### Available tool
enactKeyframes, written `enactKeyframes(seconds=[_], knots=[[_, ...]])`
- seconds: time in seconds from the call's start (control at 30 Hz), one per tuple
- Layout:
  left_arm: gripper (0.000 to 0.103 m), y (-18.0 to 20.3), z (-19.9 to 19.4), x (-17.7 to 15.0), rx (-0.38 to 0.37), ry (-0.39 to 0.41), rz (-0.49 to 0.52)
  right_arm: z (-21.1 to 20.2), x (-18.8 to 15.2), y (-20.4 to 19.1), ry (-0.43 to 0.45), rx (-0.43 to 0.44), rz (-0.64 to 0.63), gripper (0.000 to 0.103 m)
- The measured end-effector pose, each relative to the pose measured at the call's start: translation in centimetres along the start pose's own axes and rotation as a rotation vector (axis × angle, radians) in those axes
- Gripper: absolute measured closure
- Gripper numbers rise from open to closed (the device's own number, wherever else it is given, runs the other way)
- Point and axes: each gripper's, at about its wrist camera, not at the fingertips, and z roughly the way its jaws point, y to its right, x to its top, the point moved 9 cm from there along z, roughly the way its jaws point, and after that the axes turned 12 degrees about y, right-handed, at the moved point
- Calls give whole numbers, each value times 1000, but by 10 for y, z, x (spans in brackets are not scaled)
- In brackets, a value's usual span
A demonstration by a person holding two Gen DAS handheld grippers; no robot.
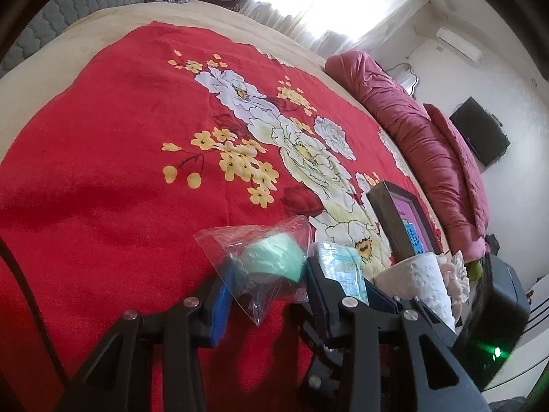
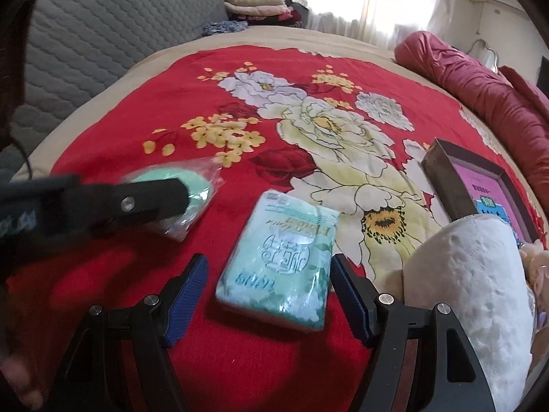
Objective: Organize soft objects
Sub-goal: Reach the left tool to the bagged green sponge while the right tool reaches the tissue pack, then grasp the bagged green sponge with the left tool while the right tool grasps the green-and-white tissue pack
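A mint-green soft sponge in a clear plastic bag (image 1: 274, 257) lies on the red floral blanket (image 1: 103, 171). My left gripper (image 1: 271, 267) is shut on it, its blue pads pressing both sides of the bag. The right wrist view shows the same sponge (image 2: 171, 175) partly hidden behind a black left finger (image 2: 151, 199). A pale green tissue pack (image 2: 278, 264) lies flat beside it, also seen as the tissue pack (image 1: 339, 264). My right gripper (image 2: 269, 260) stands open around the pack, one pad on each side, with a gap on the left side.
A white paper roll (image 2: 473, 274) stands close on the right. Behind it lies a dark-framed box with a pink inside (image 2: 480, 189). A rolled maroon quilt (image 2: 480, 79) runs along the bed's right edge. Folded blankets (image 2: 254, 3) are stacked at the far end beside a grey quilted panel (image 2: 103, 34).
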Motion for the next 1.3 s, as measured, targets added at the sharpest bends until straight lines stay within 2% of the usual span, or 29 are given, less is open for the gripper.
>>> enactKeyframes(seconds=[0.17,0.2,0.23,0.37,0.73,0.9,1.3], knots=[[62,2,-1,-1,9,0,19,6,0,7,0,-12,21,30],[62,2,-1,-1,12,1,20,5,1,7,5,-9,18,32],[62,2,-1,-1,13,1,20,4,2,7,12,-7,15,41],[62,3,-5,0,40,9,52,-2,5,4,30,7,-15,45],[62,21,-37,8,73,63,93,-45,24,0,125,57,-54,46],[62,40,-58,6,89,89,142,-69,32,1,171,78,-62,46],[62,108,-91,-8,59,119,211,-135,44,39,271,72,-61,45]])
